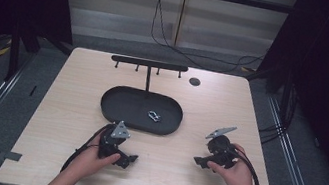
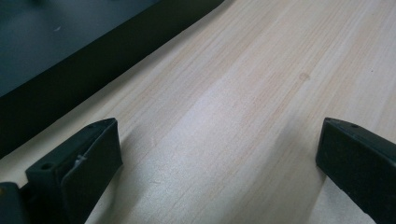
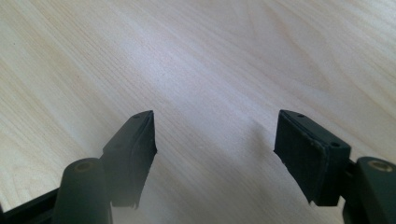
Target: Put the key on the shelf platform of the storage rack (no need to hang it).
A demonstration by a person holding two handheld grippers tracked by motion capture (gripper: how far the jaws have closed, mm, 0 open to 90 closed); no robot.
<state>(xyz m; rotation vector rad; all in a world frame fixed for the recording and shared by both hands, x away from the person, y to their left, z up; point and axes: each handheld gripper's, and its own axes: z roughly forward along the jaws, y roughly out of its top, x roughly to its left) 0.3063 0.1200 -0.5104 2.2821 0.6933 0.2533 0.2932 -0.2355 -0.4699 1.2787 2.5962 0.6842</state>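
While both sets of jaws gape wide and empty over the pale wooden table, I judge nothing begun: my left gripper and right gripper rest short of the black oval tray, whose small metal clip, lying ahead between them, probably needs reaching next.

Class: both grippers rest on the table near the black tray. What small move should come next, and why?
Probably swing the left gripper toward the small metal clip in the oval tray: its jaws stand open over bare wood, and it sits just in front of the tray.
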